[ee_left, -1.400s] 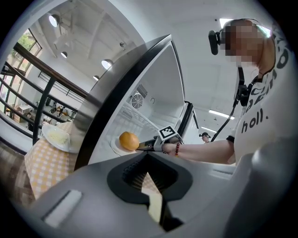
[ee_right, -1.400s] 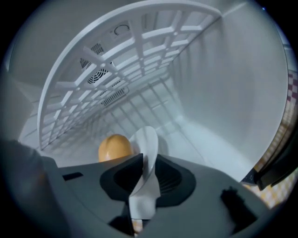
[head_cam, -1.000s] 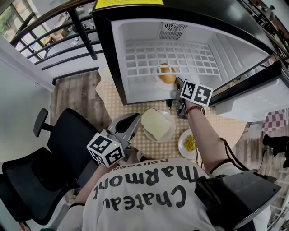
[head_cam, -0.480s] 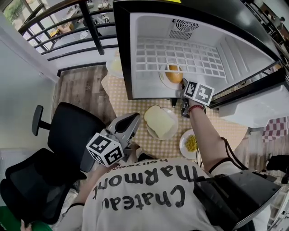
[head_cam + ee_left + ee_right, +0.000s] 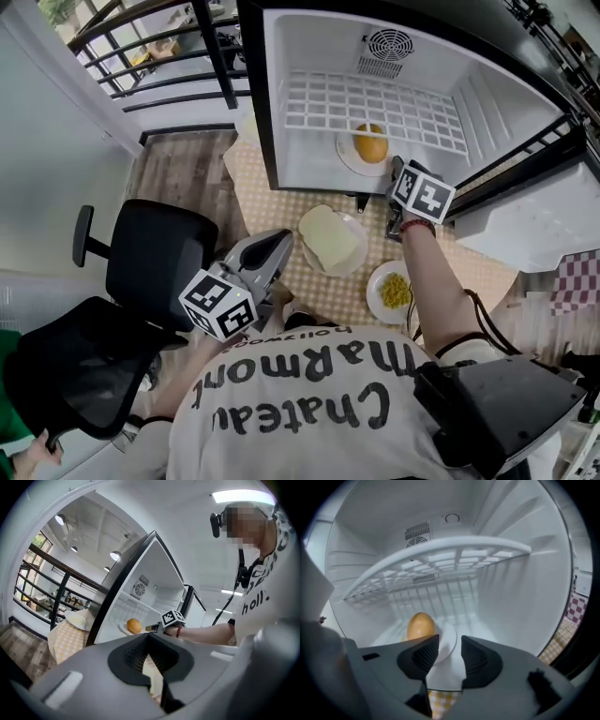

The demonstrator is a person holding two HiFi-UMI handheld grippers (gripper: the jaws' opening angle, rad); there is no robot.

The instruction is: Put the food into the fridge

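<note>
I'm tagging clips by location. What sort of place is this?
Likely an office or lab mezzanine staged as a kitchen: a fridge on a checked tablecloth, black office chairs, a railing.

Left gripper (image 5: 151,646), jaws slightly apart, before open fridge (image 5: 159,573) with bun (image 5: 134,626) on plate (image 5: 123,629)

White T-shirt (image 5: 281,450) — black lettering — red bracelet (image 5: 412,224).

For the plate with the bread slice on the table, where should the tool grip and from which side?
Best guess: pinch the plate by its bare rim nearest the person, coming in low from that side. It lies flat and the bread slice covers its middle, leaving only the thin rim free.
</note>
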